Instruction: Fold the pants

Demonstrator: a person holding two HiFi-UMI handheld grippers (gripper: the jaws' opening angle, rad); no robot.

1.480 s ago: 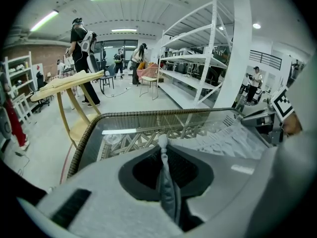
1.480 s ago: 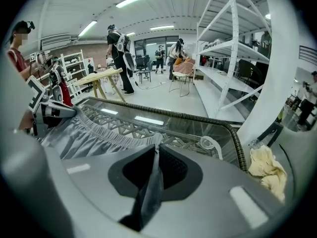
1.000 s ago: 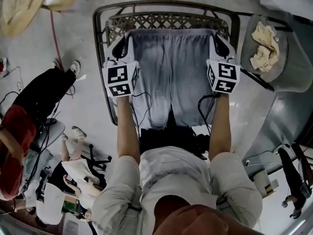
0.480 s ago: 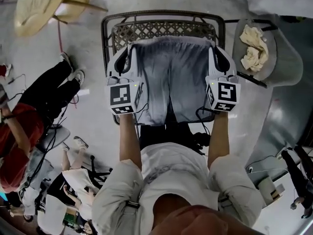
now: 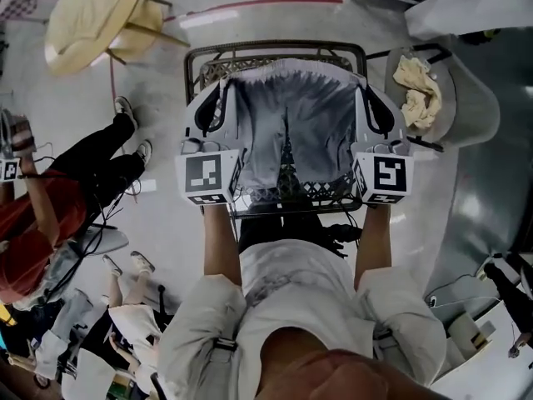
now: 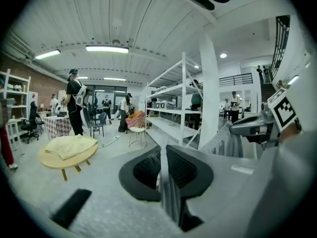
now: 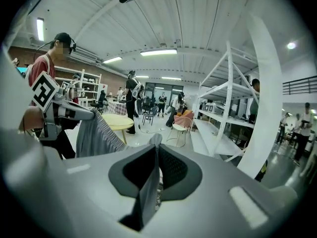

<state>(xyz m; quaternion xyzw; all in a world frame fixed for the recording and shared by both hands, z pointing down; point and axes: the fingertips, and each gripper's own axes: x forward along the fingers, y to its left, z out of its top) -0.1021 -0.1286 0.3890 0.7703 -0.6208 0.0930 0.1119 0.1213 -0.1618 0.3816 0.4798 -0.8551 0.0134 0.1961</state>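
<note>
**Head view.** We list the pants (image 5: 287,136) held aloft over the wire table (image 5: 275,50). The waistband is stretched crosswise between the left gripper (image 5: 221,90) and the right gripper (image 5: 365,90), with the legs hanging down. Neither hand is nearer.

**Left gripper view.** Jaws nearly together, pinching a thin edge of cloth, and the fabric trails off to the right.

**Right gripper view.** Jaws likewise clamped on cloth, with the pants fanning left. Only these two views show the pinches; only the head view shows the table.
</note>
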